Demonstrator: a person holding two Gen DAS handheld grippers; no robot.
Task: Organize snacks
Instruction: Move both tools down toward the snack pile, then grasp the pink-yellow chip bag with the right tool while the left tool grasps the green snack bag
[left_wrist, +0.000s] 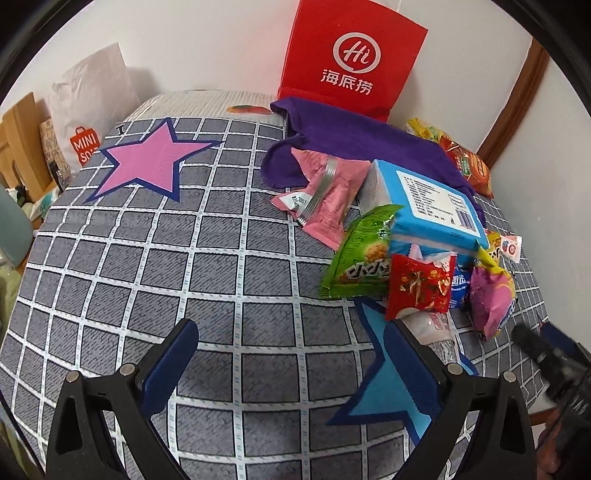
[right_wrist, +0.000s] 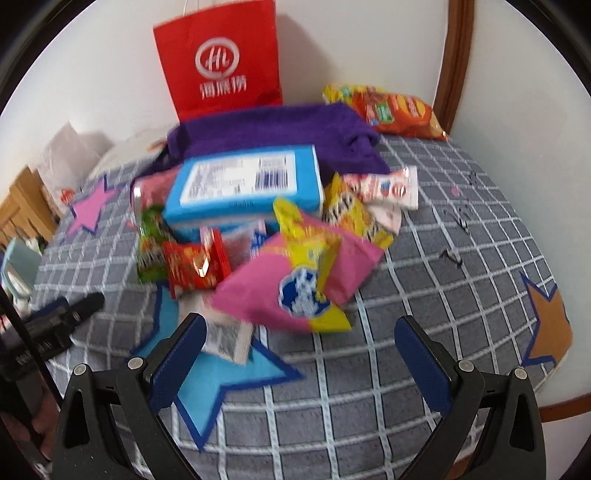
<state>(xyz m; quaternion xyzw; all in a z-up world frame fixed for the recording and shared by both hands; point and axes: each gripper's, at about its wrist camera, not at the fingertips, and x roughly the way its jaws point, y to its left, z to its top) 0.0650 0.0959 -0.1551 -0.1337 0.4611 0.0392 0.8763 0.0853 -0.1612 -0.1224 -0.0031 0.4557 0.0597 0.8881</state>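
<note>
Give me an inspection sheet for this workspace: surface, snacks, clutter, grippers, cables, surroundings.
Surface: grey checked cloth with pink star, blue star, orange star.
Job's things: snack pile heaped on the cloth; blue box on top; pink-yellow bag nearest; orange chip bag apart, by the wall.
Clutter: purple cloth behind the pile.
Grippers: left gripper and right gripper both empty, jaws wide apart.
Cables: nothing seen.
Surroundings: red paper bag against white wall; white Miniso bag at left.
</note>
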